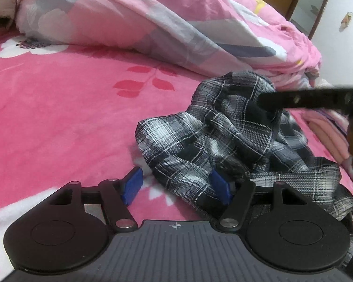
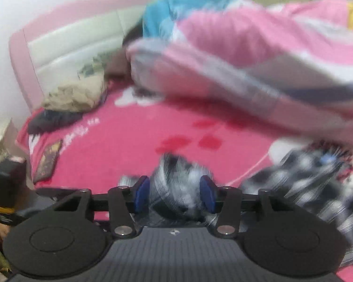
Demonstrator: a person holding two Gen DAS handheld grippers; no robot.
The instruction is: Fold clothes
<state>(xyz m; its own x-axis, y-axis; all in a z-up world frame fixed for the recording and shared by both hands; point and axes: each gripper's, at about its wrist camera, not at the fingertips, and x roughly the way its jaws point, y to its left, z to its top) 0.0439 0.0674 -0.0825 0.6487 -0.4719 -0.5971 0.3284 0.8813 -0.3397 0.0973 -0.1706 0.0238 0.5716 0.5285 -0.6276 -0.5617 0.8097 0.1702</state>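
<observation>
1. Gripper work first: the left gripper (image 1: 177,186) stands with its jaws apart, low over the bed (image 1: 58,117), and a bottom edge of the plaid garment (image 1: 223,136) lies between its blue pads without being pinched, as far as I can tell. This looks like a setup for taking hold of that edge.
2. Across the bed's far side lies a bunched pink quilt (image 1: 129,23), pushed back, likely to leave the pink sheet free for folding.
3. Crumpled in a heap on the sheet, the plaid garment is not yet spread flat; it sits ahead and to the right of the left gripper.
4. From the right, the right gripper (image 2: 177,193) reaches into the heap's upper part. Its own view is blurred: plaid cloth bulges between the parted pads, but whether they press on it I cannot tell.
</observation>
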